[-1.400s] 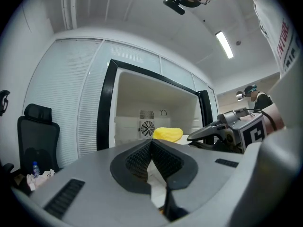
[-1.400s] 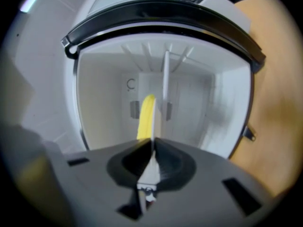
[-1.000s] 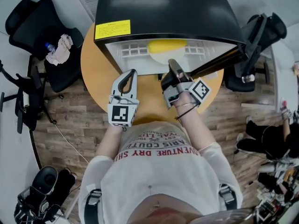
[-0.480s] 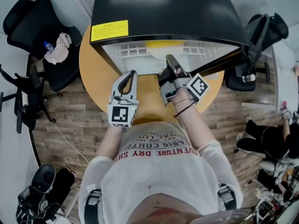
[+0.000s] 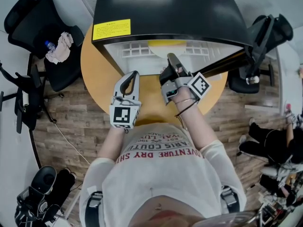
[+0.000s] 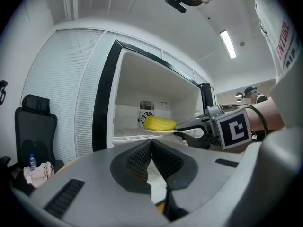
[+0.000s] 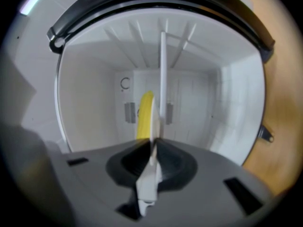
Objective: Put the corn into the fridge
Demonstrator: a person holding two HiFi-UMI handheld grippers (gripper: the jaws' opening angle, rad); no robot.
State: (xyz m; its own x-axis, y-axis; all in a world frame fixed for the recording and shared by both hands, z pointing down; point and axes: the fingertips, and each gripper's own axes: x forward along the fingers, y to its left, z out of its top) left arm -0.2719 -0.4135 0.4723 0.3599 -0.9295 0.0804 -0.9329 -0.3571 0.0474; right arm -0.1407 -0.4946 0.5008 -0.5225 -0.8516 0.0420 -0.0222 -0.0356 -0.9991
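My right tool (image 5: pixel 171 64) has gone further in than a second ago, and the corn (image 5: pixel 165 43) sits deeper in the fridge (image 5: pixel 165 8); less yellow shows from above. The right tool pinches the rim of a white plate (image 7: pixel 154 124), seen edge-on between its jaws. The corn lies on that plate, inside the open fridge at the level of the white shelf (image 6: pixel 129 136); can't tell if the plate rests on it. My left tool (image 5: pixel 131 77) hasn't moved: pressed together on nothing, over the round wooden table (image 5: pixel 94 65), just beside the right tool.

White red-lettered T-shirt (image 5: pixel 161 174), grey left gripper (image 5: pixel 134 74) and right gripper (image 5: pixel 171 57) with marker cubes (image 5: pixel 124 116).
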